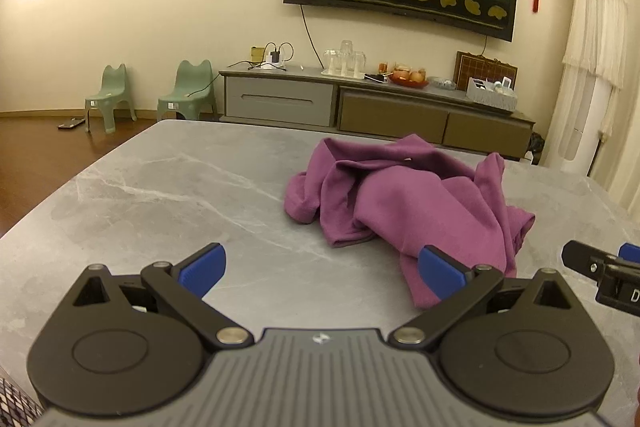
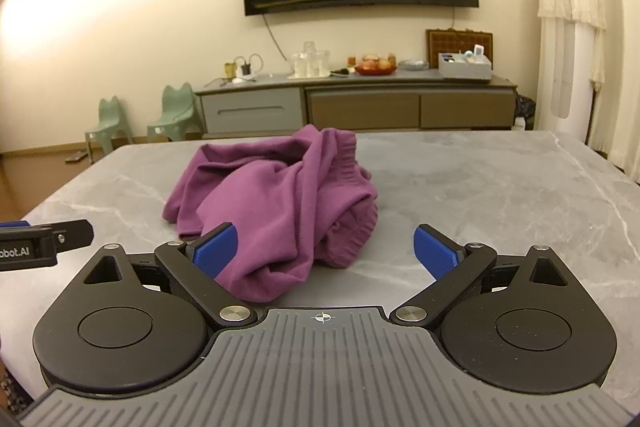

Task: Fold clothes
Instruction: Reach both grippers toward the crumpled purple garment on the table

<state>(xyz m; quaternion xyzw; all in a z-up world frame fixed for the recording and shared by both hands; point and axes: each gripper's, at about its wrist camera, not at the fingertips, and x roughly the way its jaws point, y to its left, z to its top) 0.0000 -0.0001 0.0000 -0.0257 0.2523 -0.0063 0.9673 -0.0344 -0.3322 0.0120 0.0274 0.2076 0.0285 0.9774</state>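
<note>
Right wrist view puts the purple garment (image 2: 276, 203) almost dead ahead of my right gripper (image 2: 326, 249), a crumpled heap on the grey marble table (image 2: 500, 187). Its near fold spills between the two blue pads, reaching closest to the left pad (image 2: 216, 251), while the right pad (image 2: 434, 251) stands over bare stone. The jaws are spread wide and hold nothing.

From the left wrist view the same garment (image 1: 404, 199) lies ahead and off to the right of my left gripper (image 1: 322, 277). Only a trailing flap comes down beside its right pad (image 1: 440, 273); whether cloth and pad touch I cannot tell. The left pad (image 1: 202, 271) stands over empty tabletop. These jaws are also wide apart and empty.

I judge the right gripper the nearer, since cloth already sits in its mouth, whereas the left would have to swing inward to reach the bulk. The heap has no clear long axis; it runs loosely from the near flap toward a raised bunch at the far side, so I cannot pick out a hem or sleeve with any certainty. Folding has not begun, and spreading the garment flat looks like the first need
</note>
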